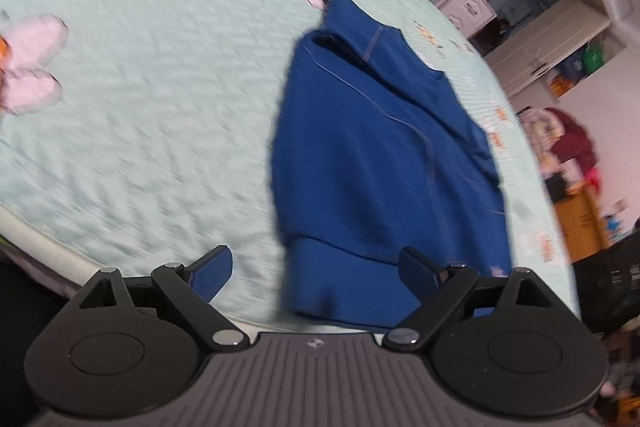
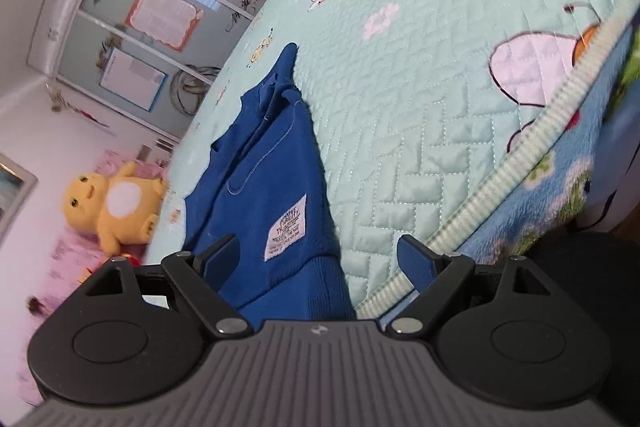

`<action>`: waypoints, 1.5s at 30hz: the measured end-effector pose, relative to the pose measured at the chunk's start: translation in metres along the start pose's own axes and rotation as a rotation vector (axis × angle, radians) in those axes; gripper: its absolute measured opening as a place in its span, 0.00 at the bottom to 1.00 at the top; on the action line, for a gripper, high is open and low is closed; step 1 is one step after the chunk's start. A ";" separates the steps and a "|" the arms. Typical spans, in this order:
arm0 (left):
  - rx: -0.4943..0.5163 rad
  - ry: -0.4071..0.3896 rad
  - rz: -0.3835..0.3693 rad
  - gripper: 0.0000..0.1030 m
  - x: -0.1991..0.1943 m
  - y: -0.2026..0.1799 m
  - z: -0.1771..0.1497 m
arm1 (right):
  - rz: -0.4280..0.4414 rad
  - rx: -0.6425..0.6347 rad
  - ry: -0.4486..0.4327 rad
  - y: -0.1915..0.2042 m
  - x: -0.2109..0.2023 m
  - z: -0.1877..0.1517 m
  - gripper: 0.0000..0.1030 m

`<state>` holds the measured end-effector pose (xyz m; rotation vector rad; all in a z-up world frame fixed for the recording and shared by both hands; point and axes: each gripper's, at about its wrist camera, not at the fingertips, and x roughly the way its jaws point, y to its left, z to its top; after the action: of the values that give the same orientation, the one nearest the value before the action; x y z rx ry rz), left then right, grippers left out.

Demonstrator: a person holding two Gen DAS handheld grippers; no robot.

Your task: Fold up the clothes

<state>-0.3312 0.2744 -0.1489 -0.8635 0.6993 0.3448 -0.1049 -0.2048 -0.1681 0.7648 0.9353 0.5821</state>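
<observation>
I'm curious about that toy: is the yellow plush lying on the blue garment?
No, the yellow plush sits off to the side beyond the bed's edge, apart from the blue garment on the quilt.

Motion blur smears the bed quilt in the left wrist view, so its printed figures cannot be read. The blue garment's near hem is hidden behind each gripper body. Lettering on its white label is too small to read, and the shelves seem cluttered.
</observation>
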 end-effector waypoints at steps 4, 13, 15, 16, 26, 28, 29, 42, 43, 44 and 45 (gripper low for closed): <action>-0.062 0.031 -0.038 0.90 0.010 -0.003 0.001 | 0.001 0.000 0.059 0.001 0.013 -0.001 0.82; -0.161 0.043 -0.076 0.91 0.013 0.002 0.007 | 0.056 0.014 0.124 0.006 0.029 -0.003 0.77; -0.178 0.050 -0.102 0.91 0.014 0.003 0.008 | 0.075 0.030 0.151 0.004 0.032 -0.003 0.64; -0.191 0.054 -0.113 0.91 0.016 0.003 0.007 | 0.076 0.038 0.160 0.003 0.033 -0.004 0.55; -0.235 0.070 -0.147 0.84 0.024 0.002 0.007 | 0.132 0.107 0.206 -0.004 0.041 -0.006 0.50; -0.239 0.079 -0.150 0.58 0.028 0.001 0.007 | 0.136 0.105 0.216 -0.003 0.043 -0.007 0.50; -0.238 0.089 -0.143 0.39 0.030 0.000 0.006 | 0.137 0.105 0.221 -0.003 0.044 -0.007 0.49; -0.298 0.121 -0.176 0.33 0.046 0.006 0.002 | 0.154 0.109 0.257 0.000 0.055 -0.009 0.26; -0.295 0.116 -0.170 0.30 0.046 0.005 0.003 | 0.155 0.104 0.255 0.001 0.055 -0.009 0.26; -0.287 0.112 -0.155 0.20 0.046 0.003 0.003 | 0.152 0.095 0.253 0.002 0.055 -0.009 0.21; -0.266 0.100 -0.129 0.07 0.043 -0.001 0.004 | 0.150 0.086 0.248 0.002 0.053 -0.008 0.18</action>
<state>-0.2975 0.2774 -0.1764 -1.1799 0.6957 0.2836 -0.0872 -0.1622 -0.1953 0.8578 1.1432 0.7851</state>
